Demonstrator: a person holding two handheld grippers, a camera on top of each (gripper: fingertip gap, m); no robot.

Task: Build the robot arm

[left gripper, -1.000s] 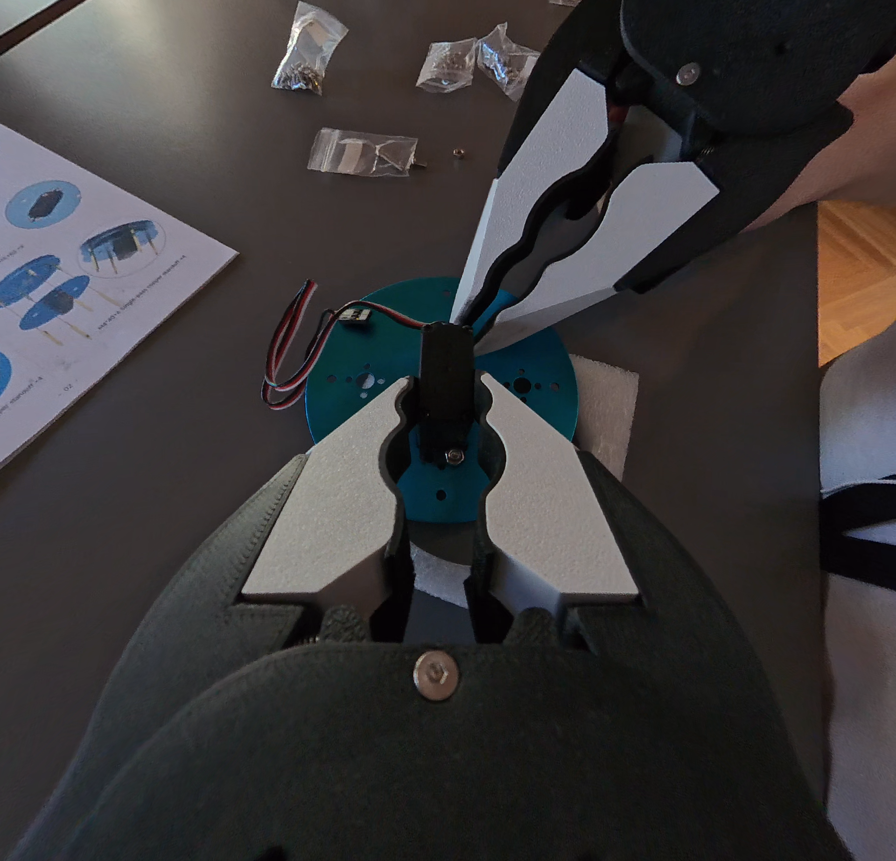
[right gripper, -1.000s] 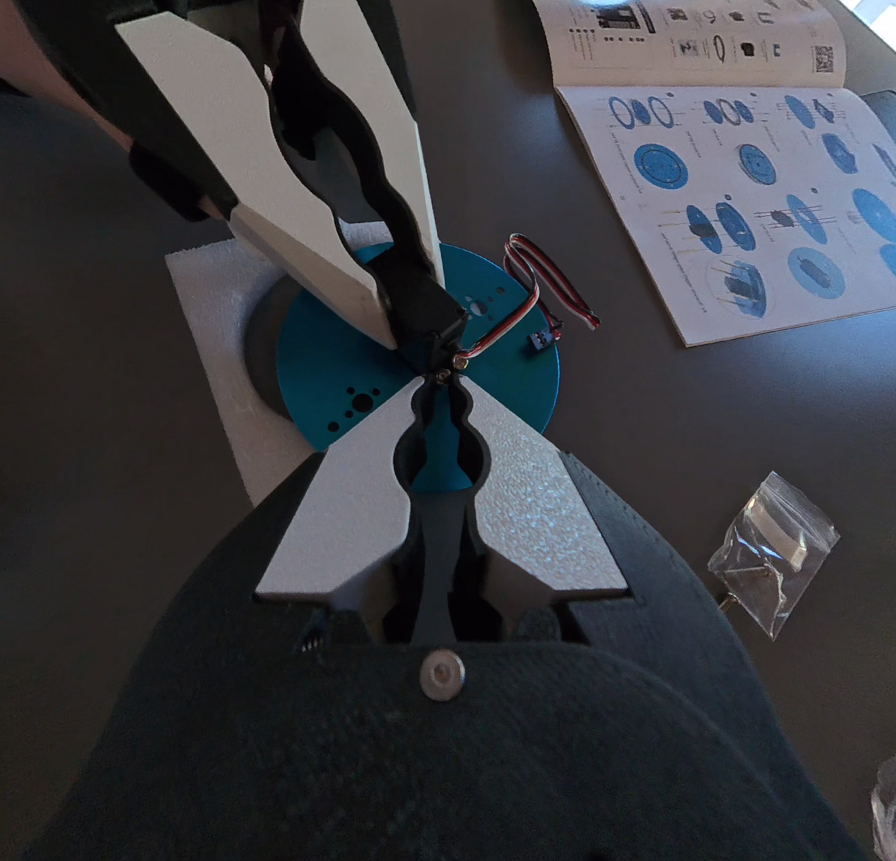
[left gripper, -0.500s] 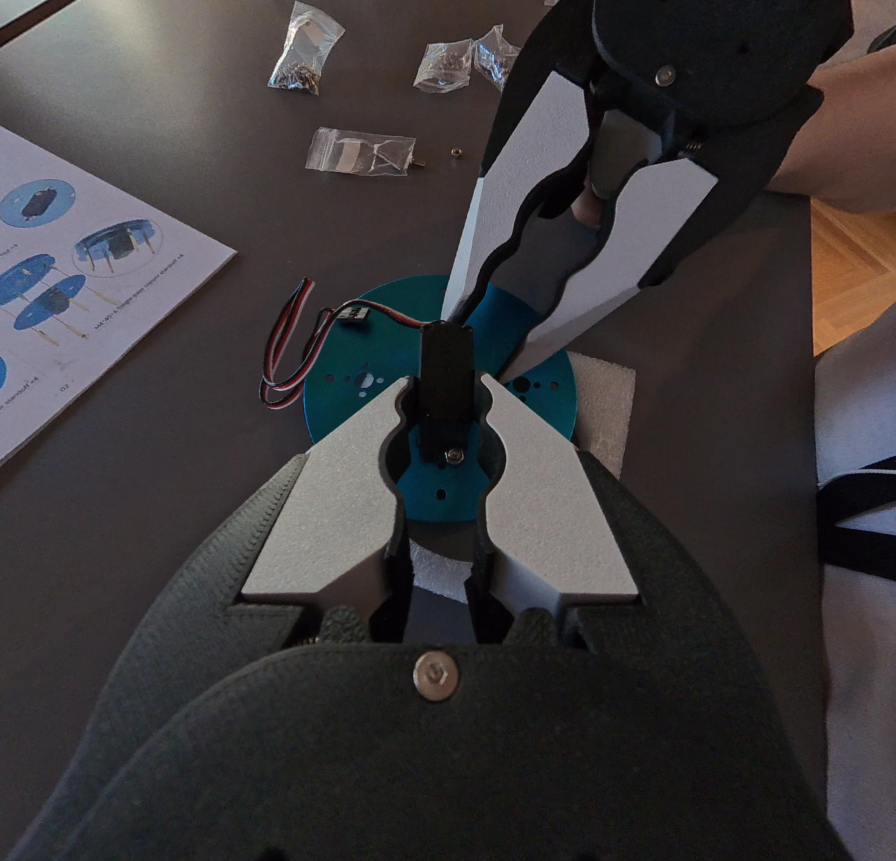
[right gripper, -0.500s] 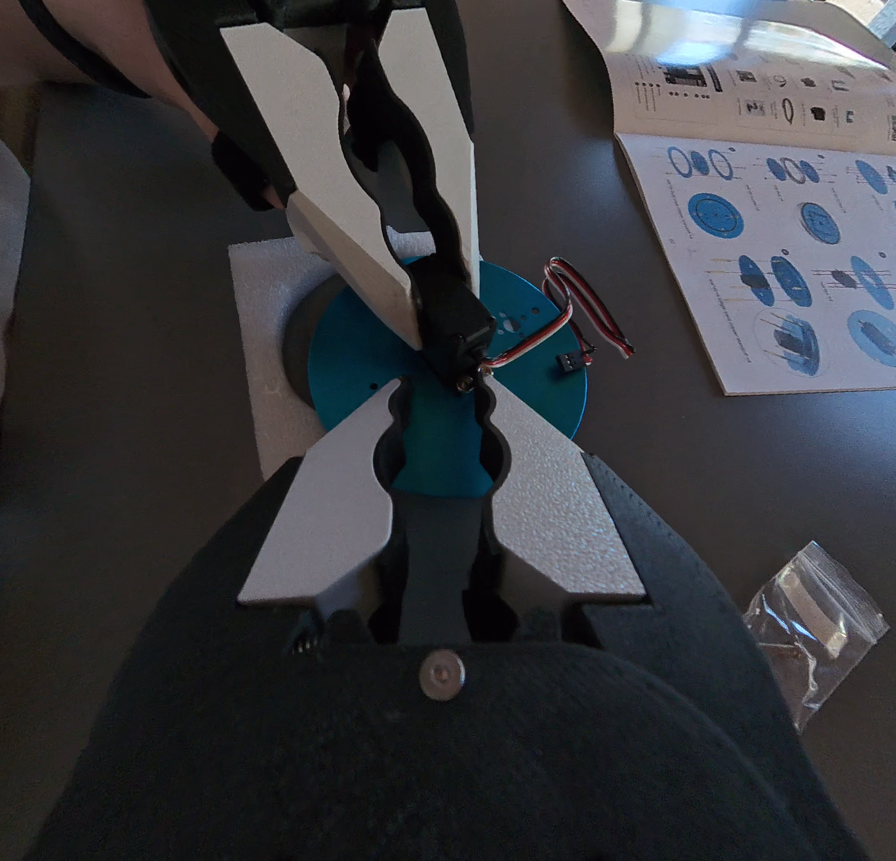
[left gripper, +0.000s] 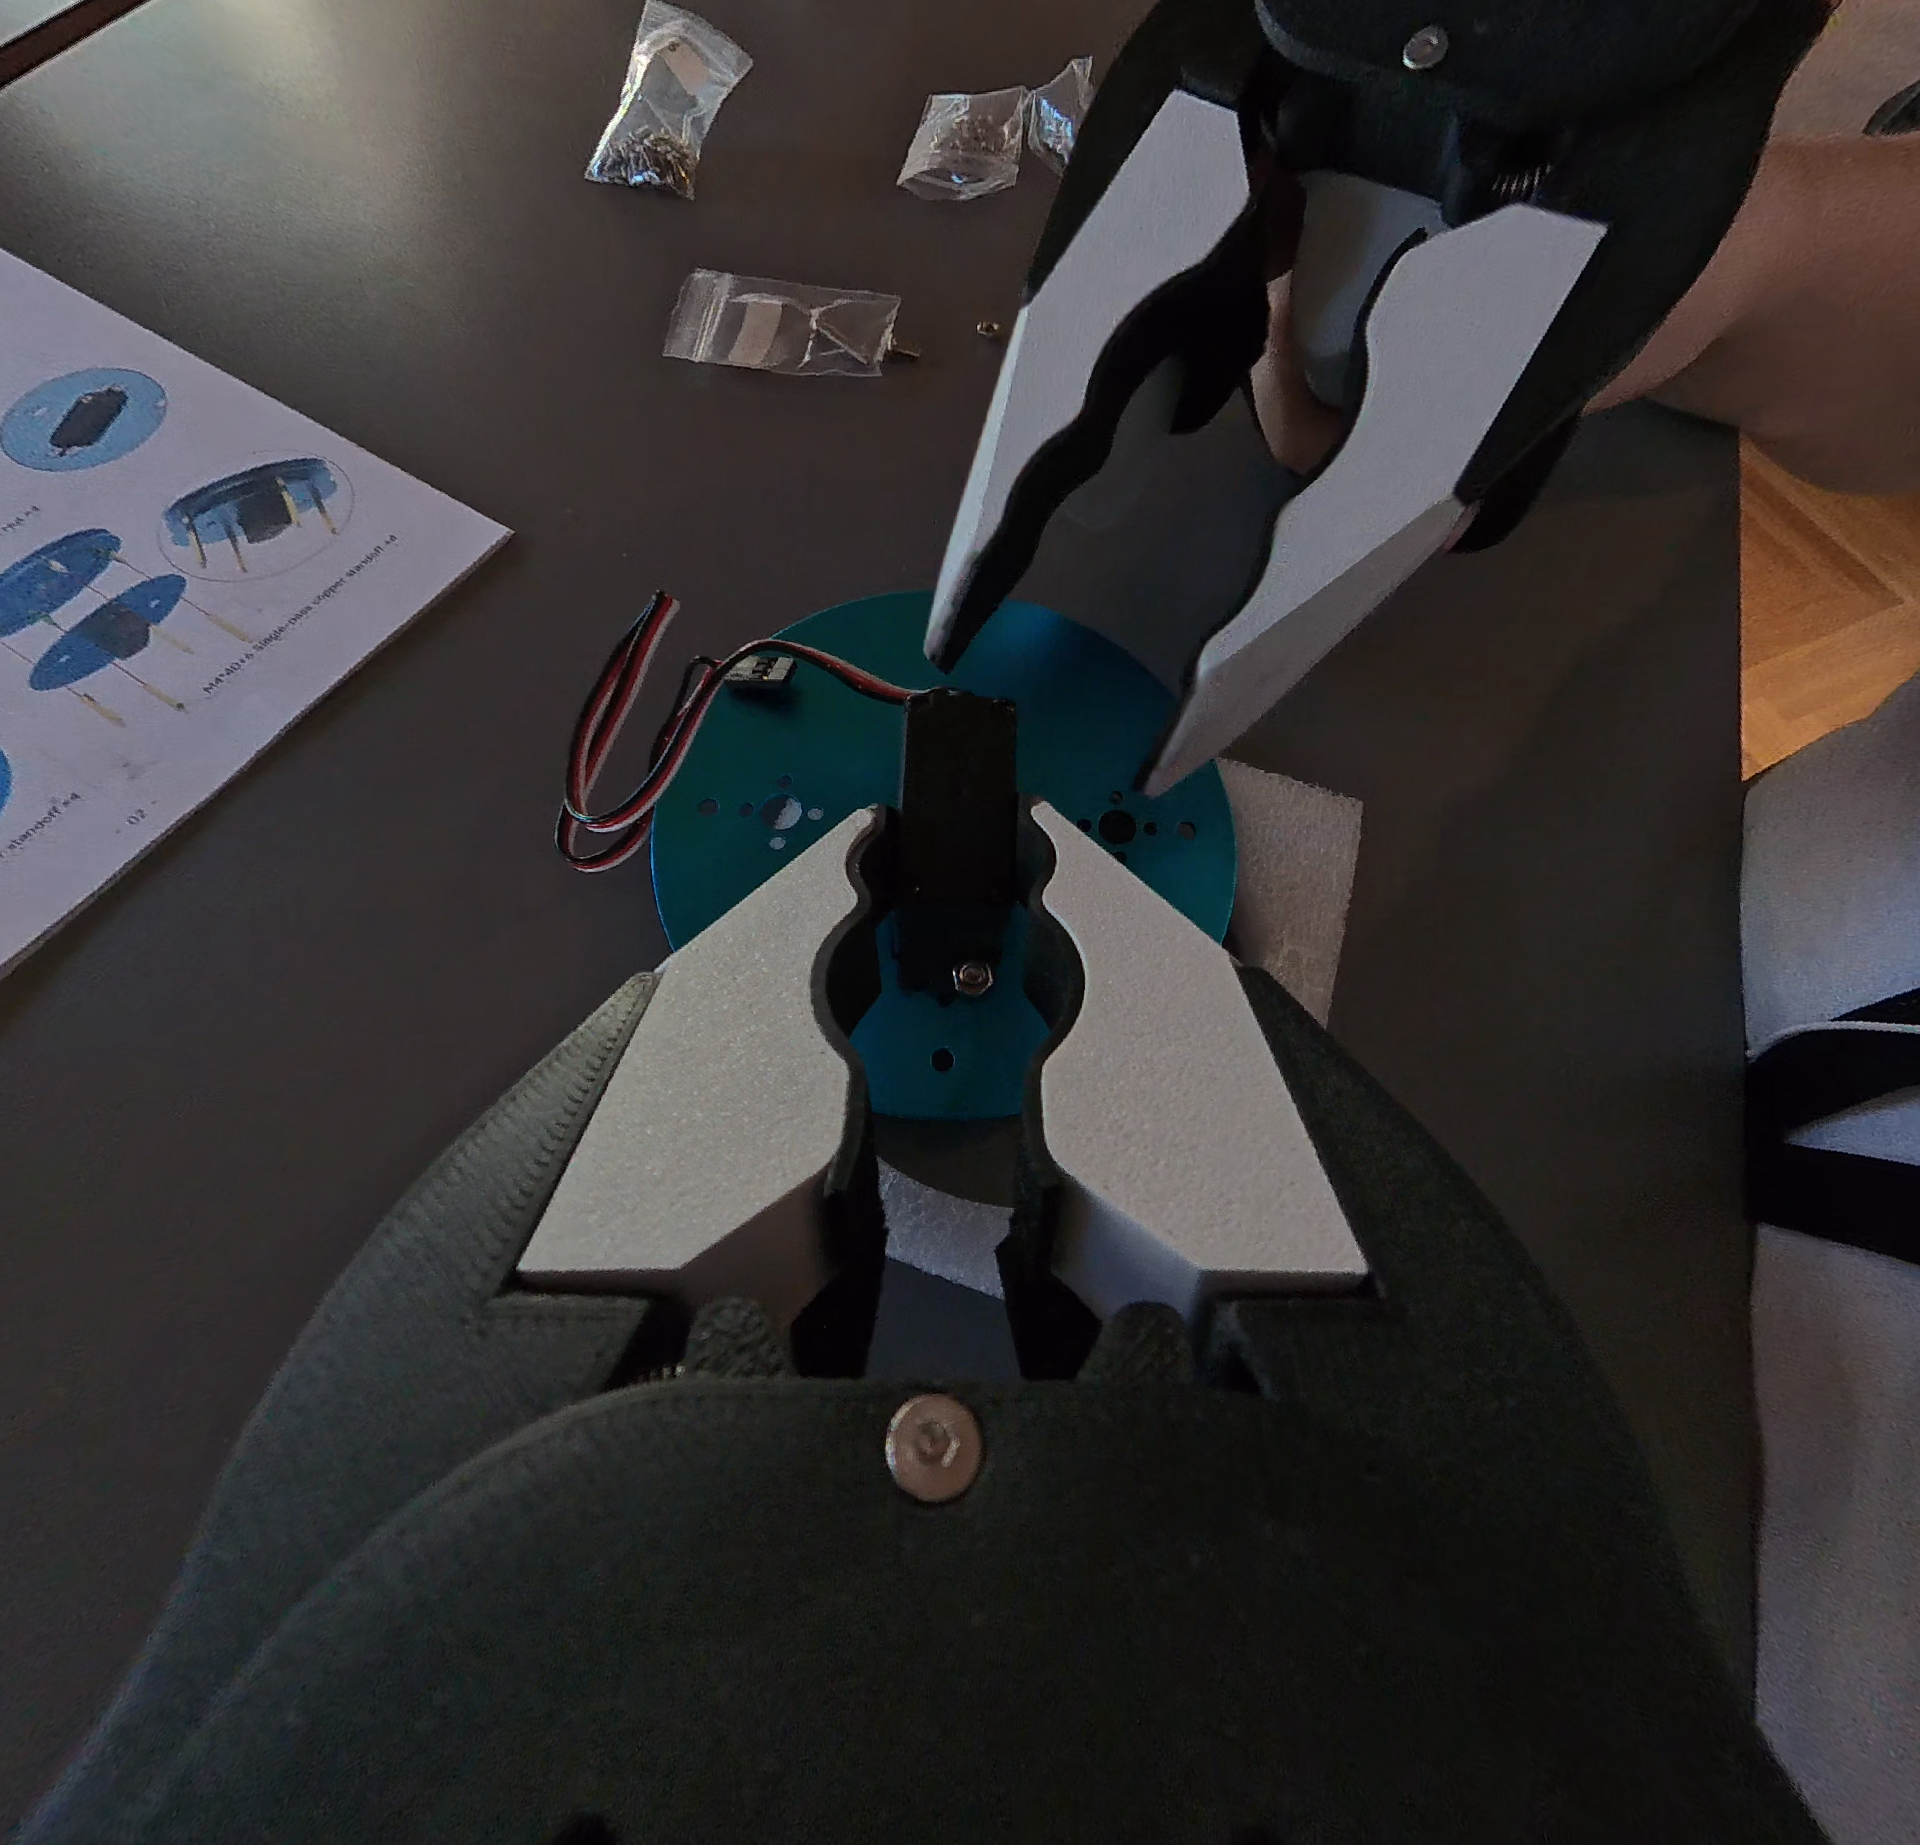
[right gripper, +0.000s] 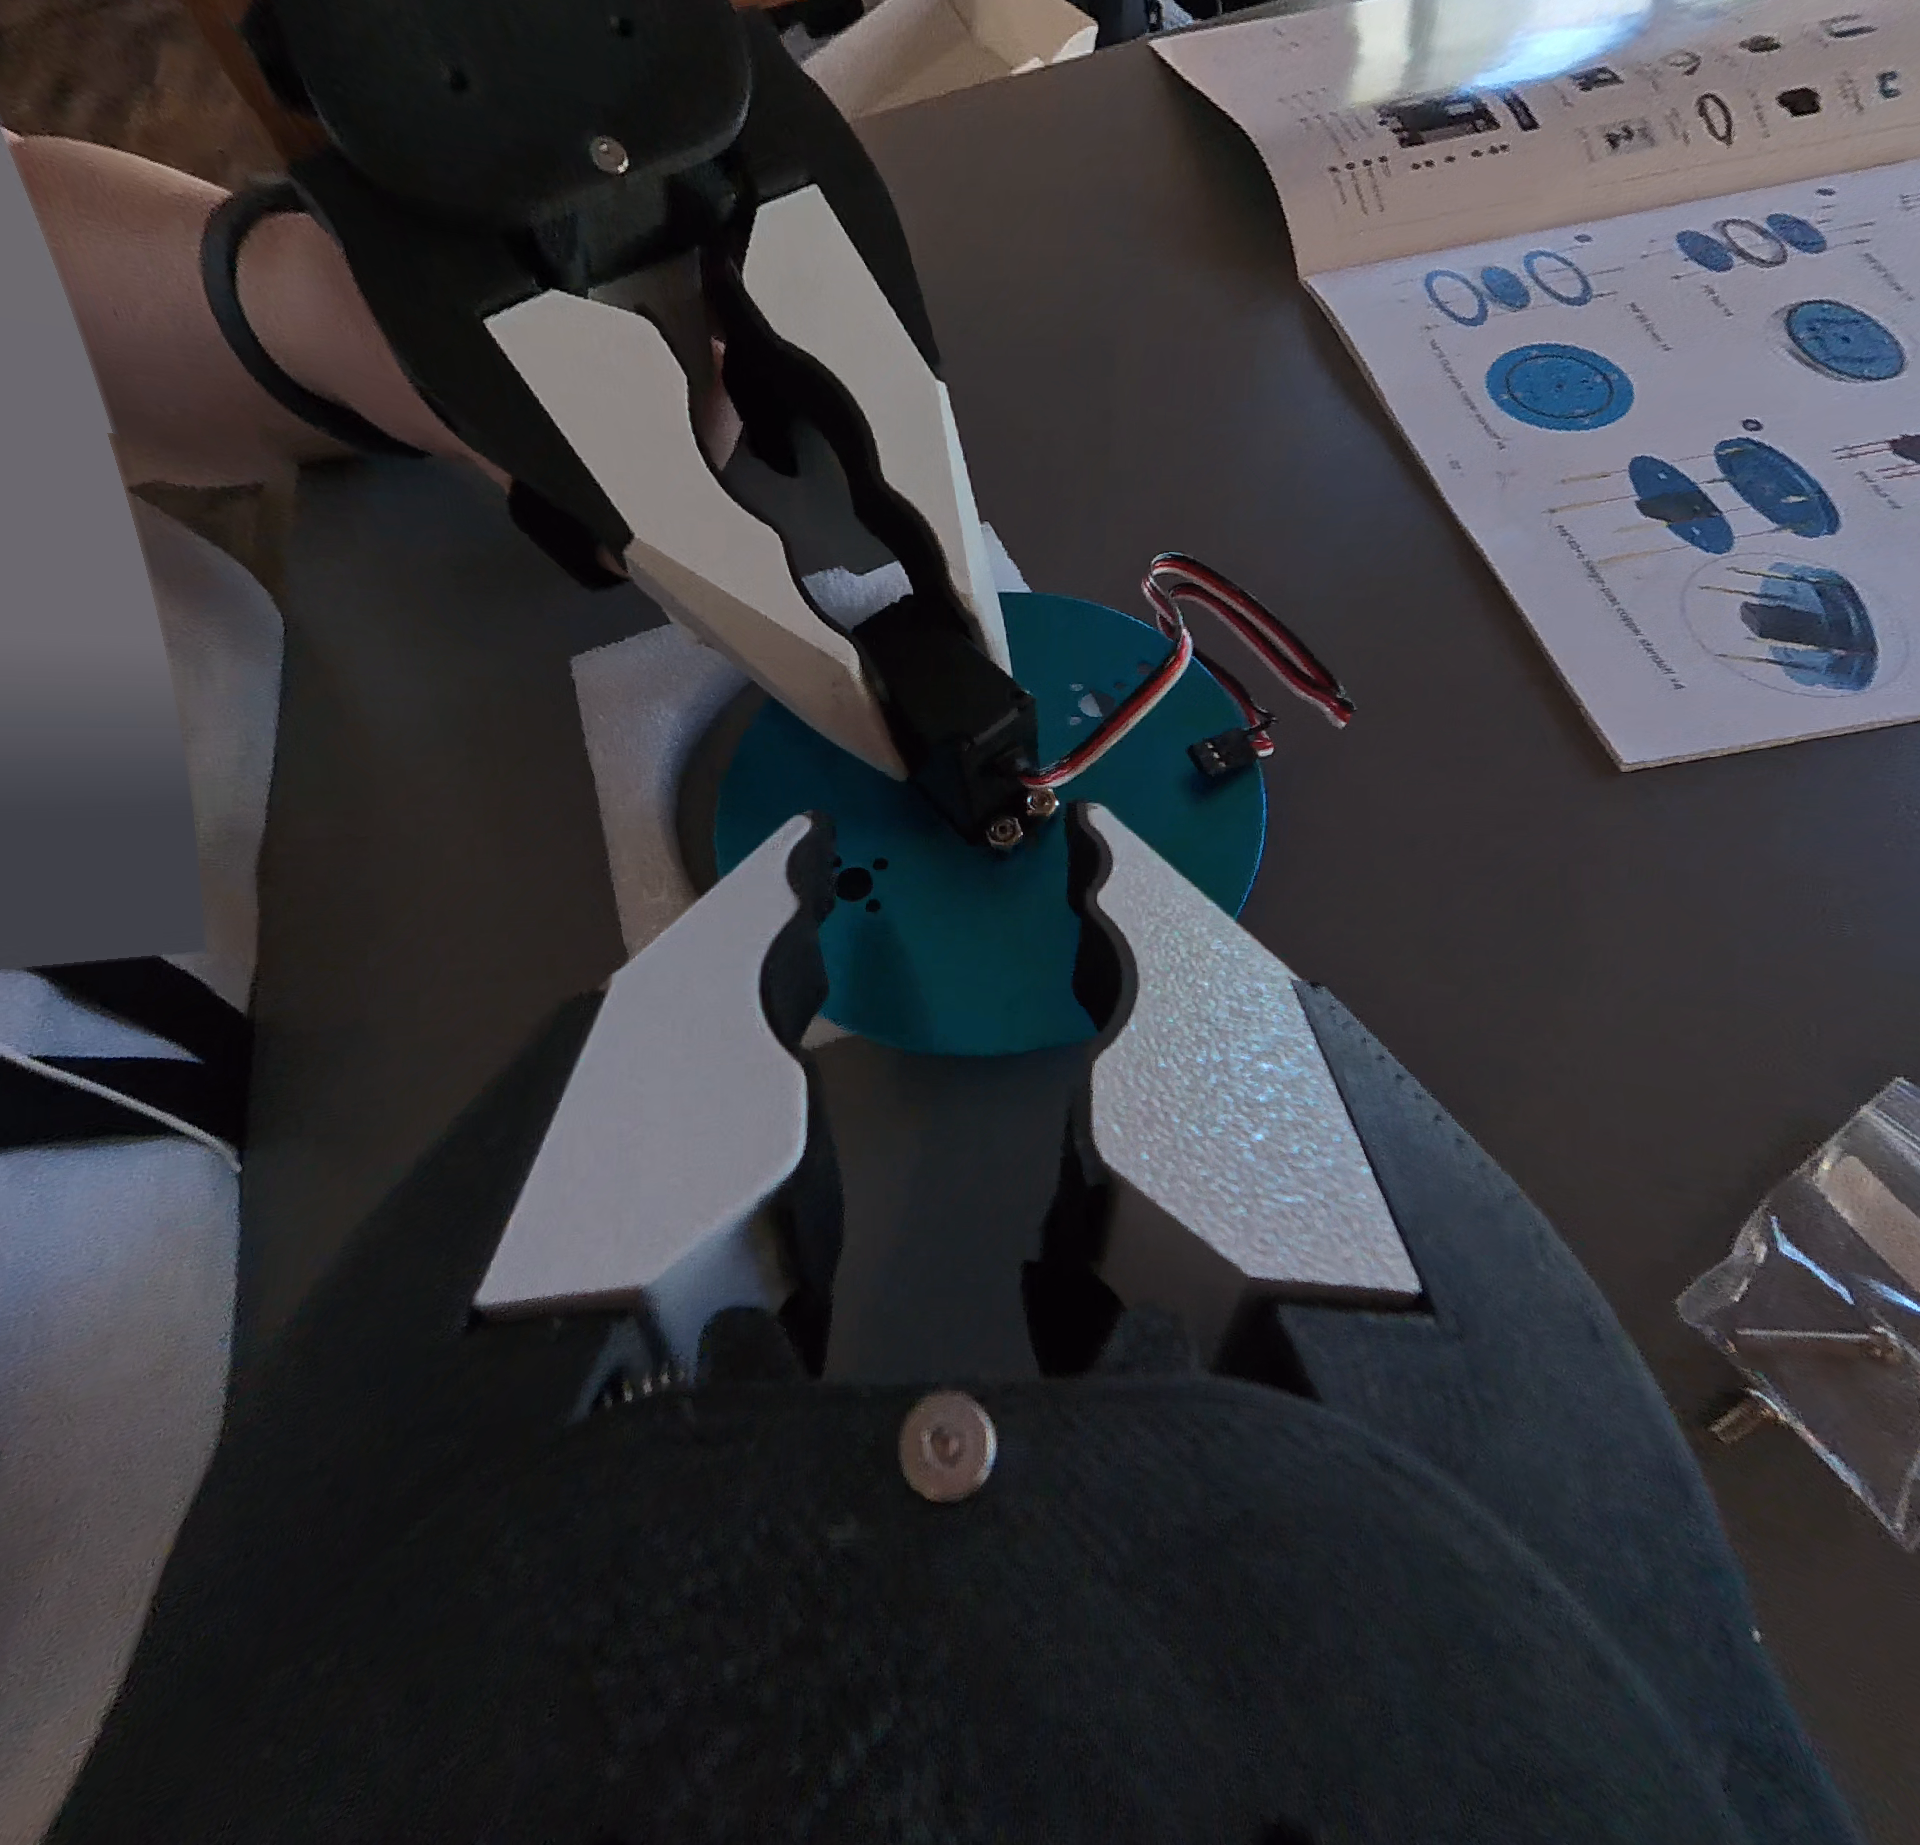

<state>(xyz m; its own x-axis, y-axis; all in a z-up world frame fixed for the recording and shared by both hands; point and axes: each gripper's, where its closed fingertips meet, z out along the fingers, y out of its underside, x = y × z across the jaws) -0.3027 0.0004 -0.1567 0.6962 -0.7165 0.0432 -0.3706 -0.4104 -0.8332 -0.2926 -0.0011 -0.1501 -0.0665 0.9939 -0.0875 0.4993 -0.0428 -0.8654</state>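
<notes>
A black servo (left gripper: 951,808) stands on a round blue plate (left gripper: 748,777) that rests on white foam (left gripper: 1288,860). My left gripper (left gripper: 956,819) is shut on the servo's body. A nut (left gripper: 971,974) sits on the servo's near flange. The servo's red, white and black cable (left gripper: 613,746) loops off the plate to the left. My right gripper (left gripper: 1047,717) hangs open and empty just beyond the servo. In the right wrist view my right gripper (right gripper: 945,819) is open over the plate (right gripper: 935,954), its tips beside two nuts (right gripper: 1003,834). The left gripper (right gripper: 935,704) grips the servo (right gripper: 966,725) there.
An open instruction booklet (left gripper: 156,569) lies left; it also shows in the right wrist view (right gripper: 1662,393). Several small plastic bags of hardware (left gripper: 784,325) lie beyond the plate, another near my right gripper (right gripper: 1829,1307). The table edge (left gripper: 1745,652) runs along the right. A person's forearm (left gripper: 1818,289) is behind. The grippers are tip to tip, or close to it.
My right gripper has opened from nearly shut at the servo's far end and drawn back a little. My left gripper has kept its hold on the servo.
</notes>
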